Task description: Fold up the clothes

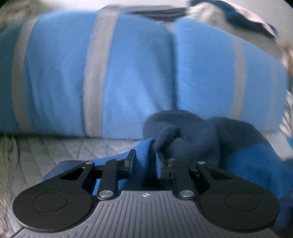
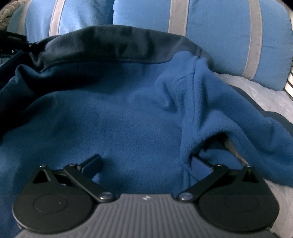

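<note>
My left wrist view is smeared by blur, so the far corner shows only a pale and dark heap (image 1: 238, 16) I cannot identify. The left gripper (image 1: 144, 161) has its fingers drawn in on a fold of the blue fleece garment (image 1: 144, 164), pinching it where the royal blue meets the navy trim; the cloth hides the pad faces. In my right wrist view the right gripper (image 2: 146, 163) sits with its fingers spread wide, the fleece lying across the gap between them, and a ridge of it covers most of the far finger (image 2: 201, 161). The garment's lower part is cut off by the frame. It lies on a pale quilted bed cover (image 1: 55, 146), up against light blue pillows (image 1: 128, 73) with grey stripes. I can read no label or writing anywhere.
</note>
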Demonstrator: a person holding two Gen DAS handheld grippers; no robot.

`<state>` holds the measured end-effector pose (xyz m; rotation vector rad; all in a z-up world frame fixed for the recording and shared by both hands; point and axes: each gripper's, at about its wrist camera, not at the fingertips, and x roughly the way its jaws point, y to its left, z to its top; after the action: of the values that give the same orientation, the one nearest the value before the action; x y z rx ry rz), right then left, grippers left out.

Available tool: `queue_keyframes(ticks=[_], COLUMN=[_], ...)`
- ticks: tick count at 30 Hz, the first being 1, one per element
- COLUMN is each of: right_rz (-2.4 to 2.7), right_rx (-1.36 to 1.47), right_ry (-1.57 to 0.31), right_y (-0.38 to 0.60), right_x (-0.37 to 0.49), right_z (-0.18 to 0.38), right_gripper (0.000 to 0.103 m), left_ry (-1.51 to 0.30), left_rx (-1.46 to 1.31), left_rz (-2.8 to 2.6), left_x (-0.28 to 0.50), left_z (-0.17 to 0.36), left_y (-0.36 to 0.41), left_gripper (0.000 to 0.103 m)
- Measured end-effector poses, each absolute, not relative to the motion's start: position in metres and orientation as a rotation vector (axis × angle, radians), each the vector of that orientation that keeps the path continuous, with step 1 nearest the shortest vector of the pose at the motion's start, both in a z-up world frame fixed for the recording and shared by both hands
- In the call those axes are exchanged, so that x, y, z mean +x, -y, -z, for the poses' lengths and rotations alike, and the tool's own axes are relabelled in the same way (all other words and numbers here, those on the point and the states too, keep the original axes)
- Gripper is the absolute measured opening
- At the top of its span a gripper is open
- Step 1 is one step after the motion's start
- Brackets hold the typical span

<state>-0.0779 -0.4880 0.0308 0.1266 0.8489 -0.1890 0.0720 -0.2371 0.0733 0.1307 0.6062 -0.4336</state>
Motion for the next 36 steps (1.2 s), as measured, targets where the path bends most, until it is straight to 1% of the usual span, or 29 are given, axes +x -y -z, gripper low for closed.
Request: queue_keyframes(ticks=[3,6,9,12,16,26,30,32,36], right_rz=[0.178,0.168,0.154,0.138,0.104,0.098,0.094,0.101,0.094], right_rx=[0.207,0.303,0.304,0.241,0.23,0.339,0.339,0.317,0.225], right_ry=[-0.826,-0.749,-0.629,-0.519,-0.451,-0.503,-0.511,-0.487,-0.375], right_y=[0.493,0.498,0.494,0.485,0.478,0.475,0.471,0.469,0.455], right_x=[-0.083,-0.096,-0.109,-0.121,-0.125,-0.108,-0.101,-0.099,-0.105], right_z=[-0.04,-0.056,-0.081,-0.106,-0.122,-0.114,-0.108,-0.107,-0.114], right_gripper=[0.102,0.102,0.103,0.103,0.103,0.103,0.103,0.103,0.103], left_ry=[-0.535,-0.51,-0.533,-0.551,-0.561,-0.57,-0.578,-0.583,-0.592], left_rx=[0.256,0.325,0.365,0.421,0.486,0.483,0.49,0.495,0.51], left_rz=[0.511,0.596,0.665,0.712,0.759,0.776,0.776,0.775,0.775], left_x=[0.034,-0.006,-0.033,-0.057,-0.082,-0.091,-0.091,-0.091,-0.09], left_z=[-0.083,-0.083,-0.072,-0.057,-0.042,-0.038,-0.036,-0.032,-0.022], left_y=[0.255,0.267,0.276,0.282,0.287,0.278,0.278,0.277,0.279], left_gripper=[0.021,0.021,0.019,0.018,0.016,0.014,0.013,0.013,0.013])
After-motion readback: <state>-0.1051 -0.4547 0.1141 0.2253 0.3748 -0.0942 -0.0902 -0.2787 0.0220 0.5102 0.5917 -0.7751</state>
